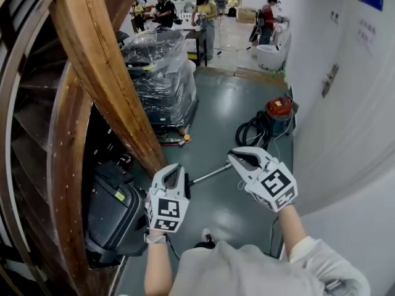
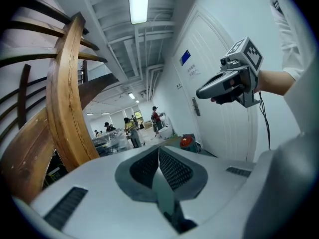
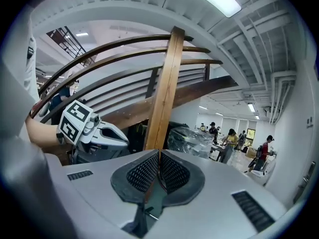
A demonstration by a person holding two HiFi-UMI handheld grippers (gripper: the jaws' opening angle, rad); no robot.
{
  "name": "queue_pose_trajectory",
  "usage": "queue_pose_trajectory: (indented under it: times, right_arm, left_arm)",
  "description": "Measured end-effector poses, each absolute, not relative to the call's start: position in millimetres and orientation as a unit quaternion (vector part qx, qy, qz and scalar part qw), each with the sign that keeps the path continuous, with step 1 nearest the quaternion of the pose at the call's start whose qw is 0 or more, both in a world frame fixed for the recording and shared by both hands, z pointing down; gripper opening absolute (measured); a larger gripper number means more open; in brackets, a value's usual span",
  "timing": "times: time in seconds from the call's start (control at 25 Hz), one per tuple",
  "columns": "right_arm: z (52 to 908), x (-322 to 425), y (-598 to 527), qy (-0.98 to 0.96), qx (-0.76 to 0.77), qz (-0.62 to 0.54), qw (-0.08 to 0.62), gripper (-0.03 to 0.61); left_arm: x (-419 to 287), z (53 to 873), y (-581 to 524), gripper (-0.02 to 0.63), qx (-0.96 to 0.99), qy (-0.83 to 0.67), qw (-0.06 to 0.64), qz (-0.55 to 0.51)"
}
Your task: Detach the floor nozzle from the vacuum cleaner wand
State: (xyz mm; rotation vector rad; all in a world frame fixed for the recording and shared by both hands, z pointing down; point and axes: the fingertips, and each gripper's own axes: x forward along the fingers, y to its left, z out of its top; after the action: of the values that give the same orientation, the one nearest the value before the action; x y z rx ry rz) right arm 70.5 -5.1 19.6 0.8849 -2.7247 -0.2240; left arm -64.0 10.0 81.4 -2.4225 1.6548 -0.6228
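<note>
a curved wooden stair stringer (image 1: 99, 73) walls off the left, a white wall (image 1: 352, 134) the right; between them the grey floor (image 1: 234, 97) runs open toward a plastic-wrapped pallet (image 1: 163, 73); the red vacuum cleaner (image 1: 279, 108) sits at the wall's foot; its wand (image 1: 211, 174) lies on the floor, the floor nozzle hidden behind the left tongs (image 1: 174, 172); those and the right tongs (image 1: 239, 159) are closed, empty.

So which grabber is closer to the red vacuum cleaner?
The right one. In the head view the right gripper hangs just this side of the red vacuum cleaner and its black hose. The left gripper is farther off, beside the wooden beam.
</note>
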Motion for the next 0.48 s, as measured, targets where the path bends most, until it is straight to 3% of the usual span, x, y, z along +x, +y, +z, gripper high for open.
queue_pose_trajectory:
  times: [0.48]
  right_arm:
    - [53.1,36.9,-62.6,-0.933,0.307,-0.061,0.178,0.031]
  left_arm:
    - [-94.9,93.5,-40.8,-0.005,-0.809,0.544,0.058,-0.215]
